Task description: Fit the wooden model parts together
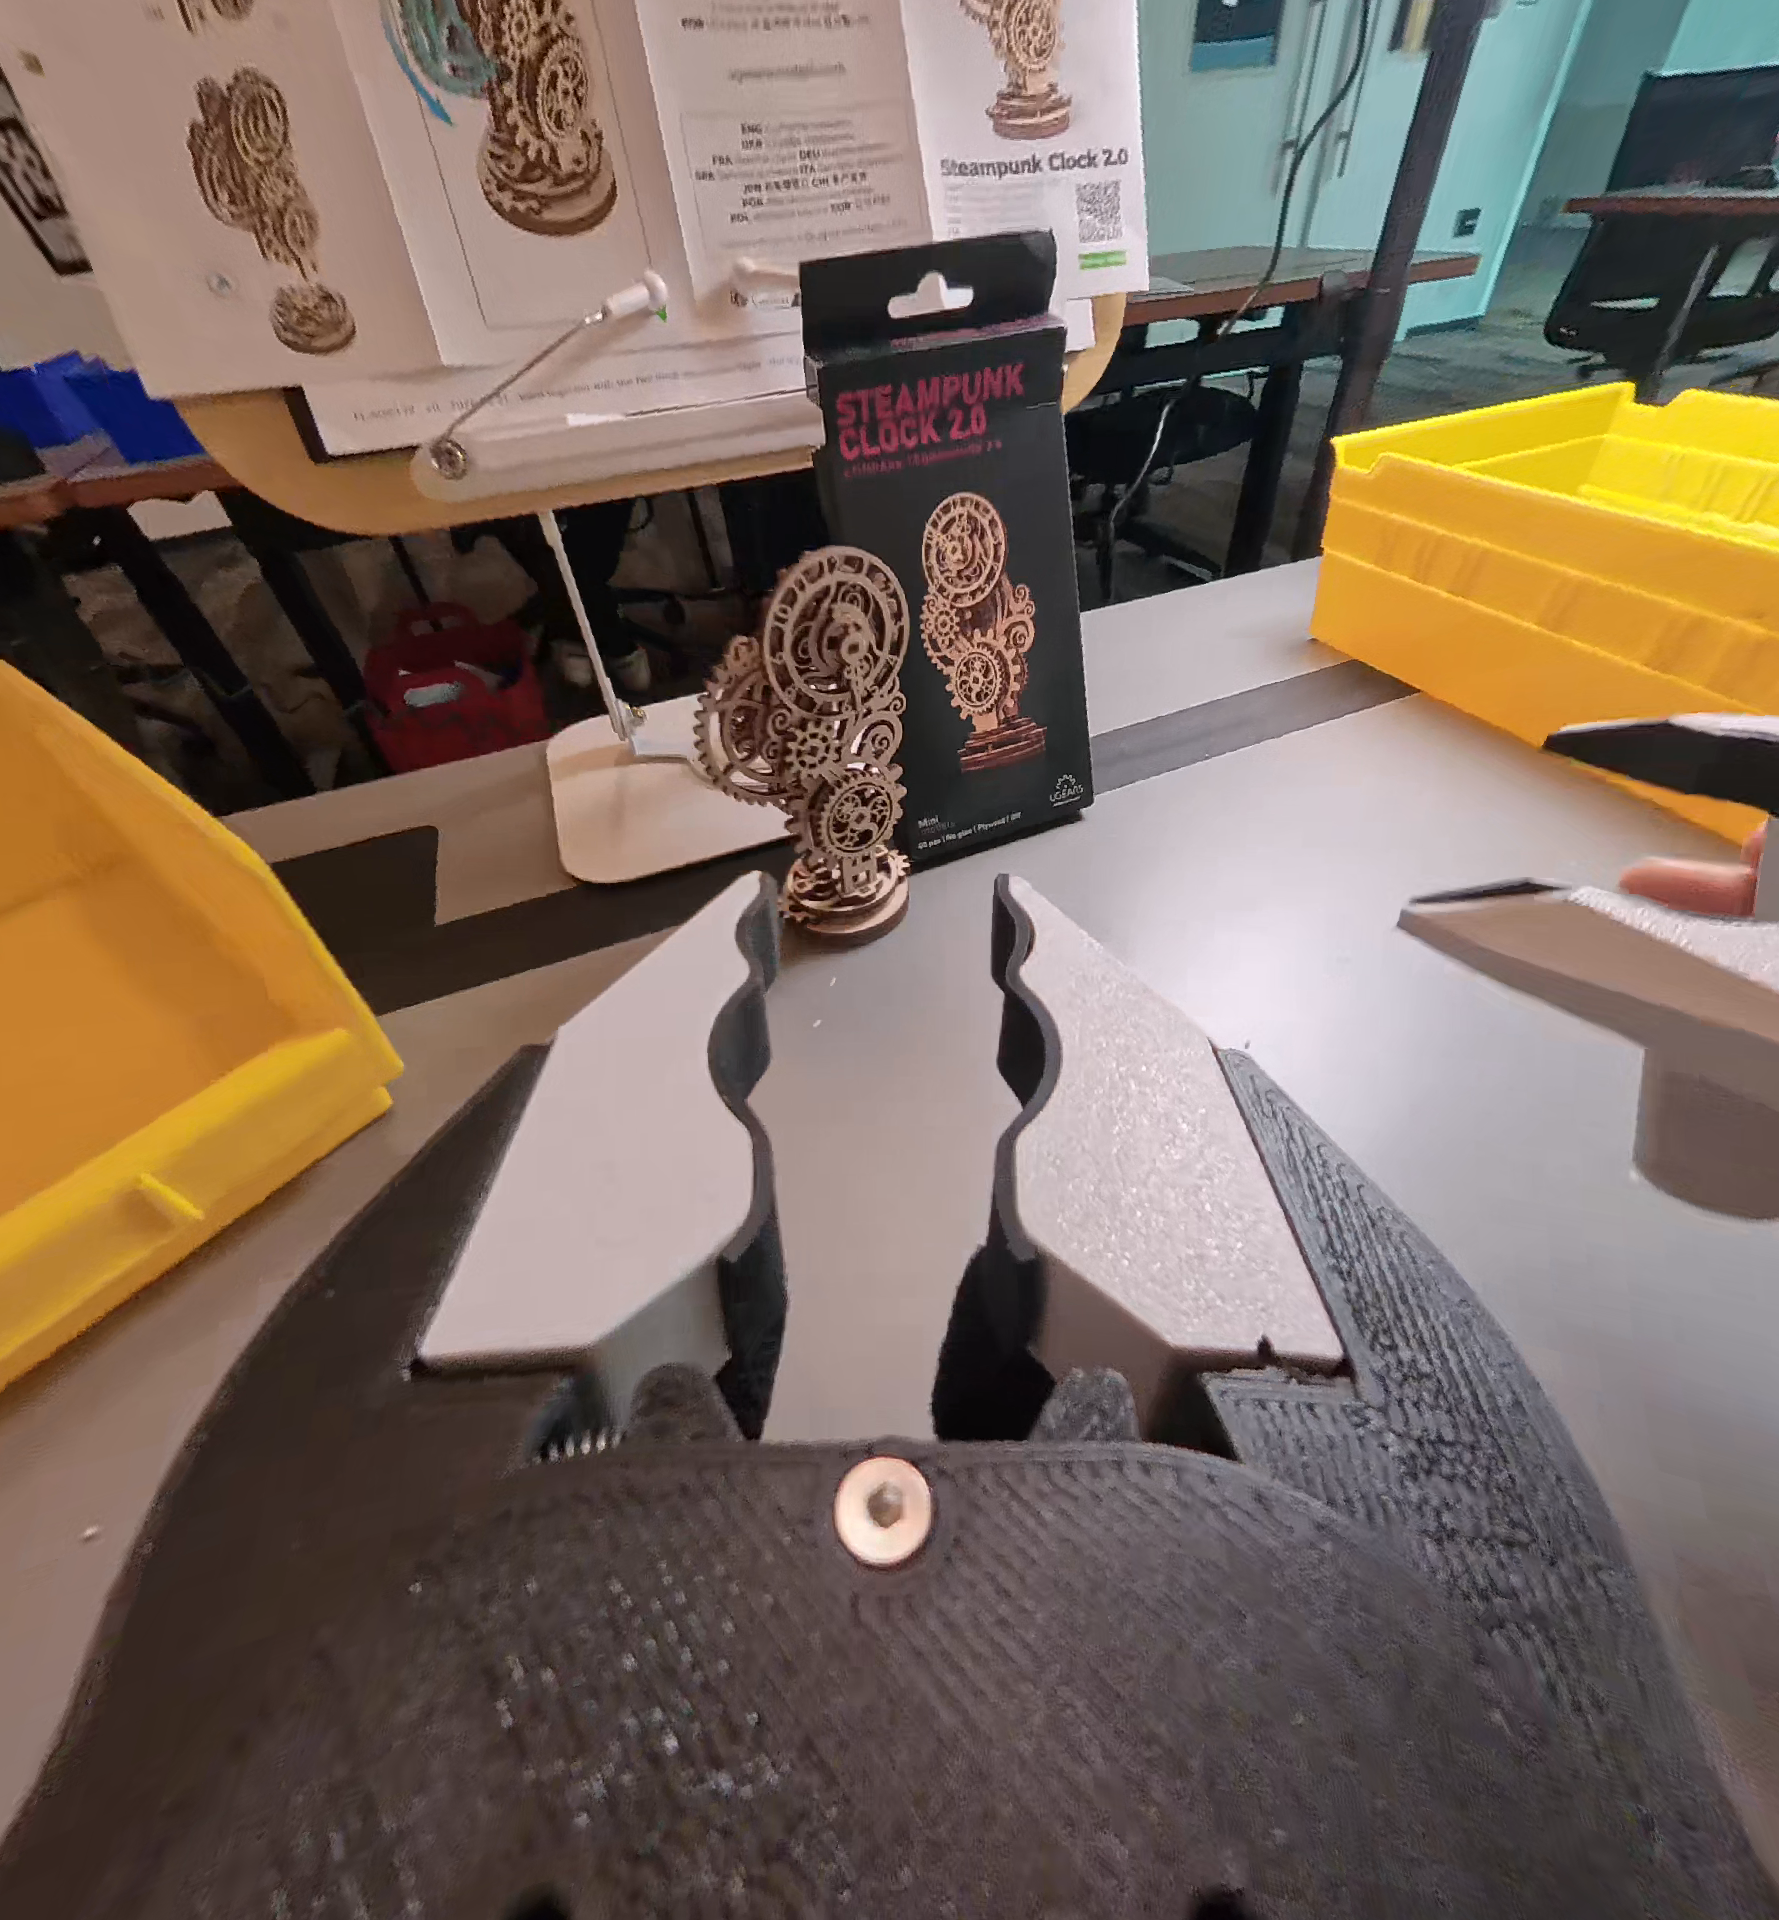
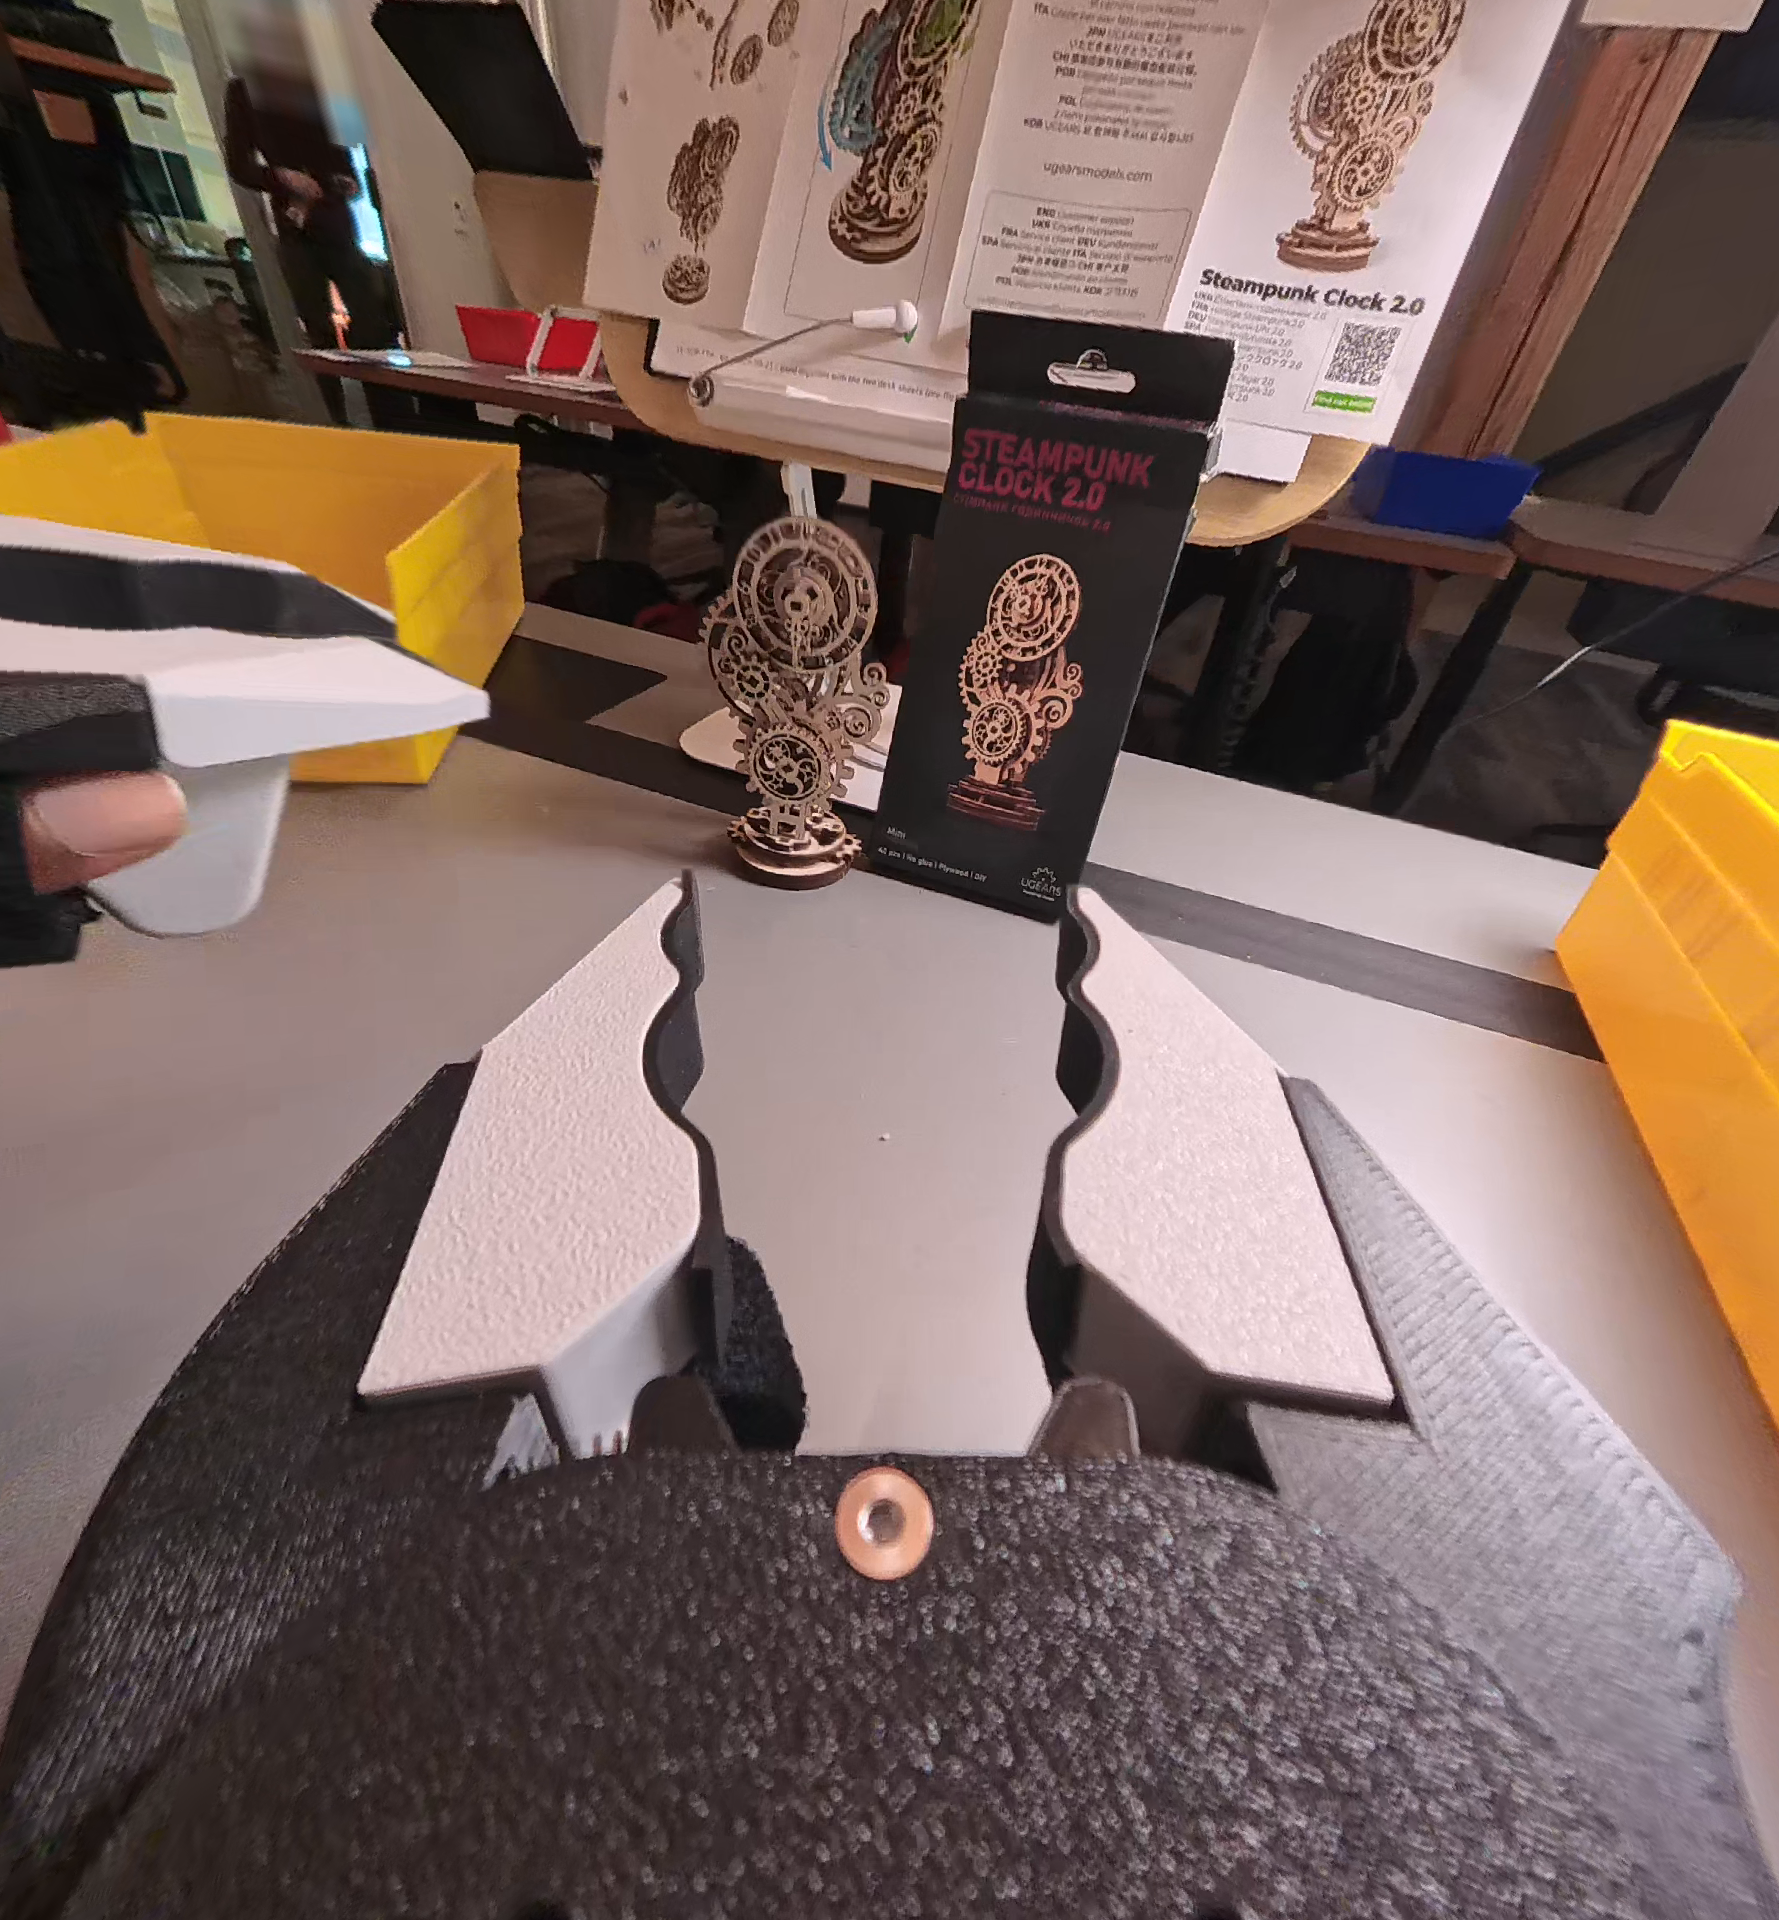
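Grey table (image 1: 1280,1039) in an office-looking room, both grippers hovering over it with nothing in them. Left gripper (image 1: 877,904) has its fingers parted over bare table, and the right gripper (image 2: 880,914) is spread wider, also empty. Just past the fingertips stands the wooden clock model (image 1: 823,748), upright and looking fully assembled, right beside its black box (image 1: 952,540). Yellow bins (image 1: 1591,540) flank both sides. My guess: fitting is basically finished, so the next move is just checking or backing off.
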The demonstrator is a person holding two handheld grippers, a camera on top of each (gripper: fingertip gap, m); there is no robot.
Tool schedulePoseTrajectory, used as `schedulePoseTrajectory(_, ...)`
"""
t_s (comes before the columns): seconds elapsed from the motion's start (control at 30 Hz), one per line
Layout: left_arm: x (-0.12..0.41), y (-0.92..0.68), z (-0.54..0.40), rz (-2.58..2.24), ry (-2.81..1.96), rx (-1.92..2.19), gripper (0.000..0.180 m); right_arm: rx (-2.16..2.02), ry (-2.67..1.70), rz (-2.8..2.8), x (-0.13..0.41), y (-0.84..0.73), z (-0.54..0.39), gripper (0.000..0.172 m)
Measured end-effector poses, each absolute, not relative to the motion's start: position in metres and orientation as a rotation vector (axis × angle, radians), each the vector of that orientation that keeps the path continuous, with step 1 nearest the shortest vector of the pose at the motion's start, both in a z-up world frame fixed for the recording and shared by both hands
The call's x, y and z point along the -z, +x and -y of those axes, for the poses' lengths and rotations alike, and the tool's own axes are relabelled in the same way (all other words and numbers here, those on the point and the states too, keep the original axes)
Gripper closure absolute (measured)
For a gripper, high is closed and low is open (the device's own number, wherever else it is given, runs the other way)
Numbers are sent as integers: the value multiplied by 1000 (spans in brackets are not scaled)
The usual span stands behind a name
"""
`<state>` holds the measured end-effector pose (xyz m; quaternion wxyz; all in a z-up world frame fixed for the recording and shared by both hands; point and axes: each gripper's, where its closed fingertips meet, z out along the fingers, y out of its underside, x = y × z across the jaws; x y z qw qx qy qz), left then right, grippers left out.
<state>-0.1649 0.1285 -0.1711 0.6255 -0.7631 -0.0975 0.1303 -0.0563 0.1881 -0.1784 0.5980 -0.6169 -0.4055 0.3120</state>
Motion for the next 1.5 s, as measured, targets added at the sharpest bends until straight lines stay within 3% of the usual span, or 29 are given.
schedulePoseTrajectory(0.23, 167, -188, -62, 193, -1748, -282, 156, -783, -1389, 972, 155, -40, -169, 105)
schedulePoseTrajectory(0.8, 205, -147, -54, 98, -1795, -126, 113, -754, -1484, 1133, 210, -29, -161, 102)
schedulePoseTrajectory(1.5, 218, -151, -53, 148, -1851, -108, 116, -738, -1505, 1129, 212, -26, -159, 103)
